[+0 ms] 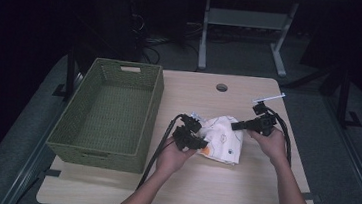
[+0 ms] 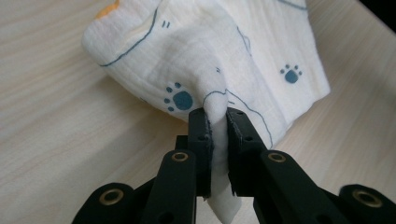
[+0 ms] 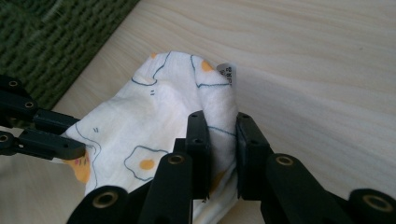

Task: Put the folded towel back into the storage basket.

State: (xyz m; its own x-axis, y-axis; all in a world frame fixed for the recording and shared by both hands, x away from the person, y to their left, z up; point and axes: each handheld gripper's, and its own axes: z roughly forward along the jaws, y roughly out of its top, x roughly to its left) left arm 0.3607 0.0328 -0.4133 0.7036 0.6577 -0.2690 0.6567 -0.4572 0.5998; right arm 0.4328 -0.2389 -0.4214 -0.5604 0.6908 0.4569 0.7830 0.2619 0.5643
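Note:
A white cloth (image 1: 222, 136) printed with paw marks, fried eggs and blue outlines lies bunched on the wooden table (image 1: 220, 196). My left gripper (image 1: 196, 139) is shut on a pinched fold of the cloth (image 2: 205, 56) at its left side, the fabric squeezed between the jaws of the left gripper (image 2: 216, 115). My right gripper (image 1: 237, 126) is shut on another fold at the cloth's right side; in the right gripper view that fold of the cloth (image 3: 163, 107) rises between the jaws of the right gripper (image 3: 219, 122), a small label (image 3: 226, 73) showing at its top.
A green woven basket (image 1: 142, 123) stands on the left part of the table, with nothing in it, its side close to the left gripper. A round hole (image 1: 221, 87) sits near the table's far edge. Table legs and cables lie on the floor beyond.

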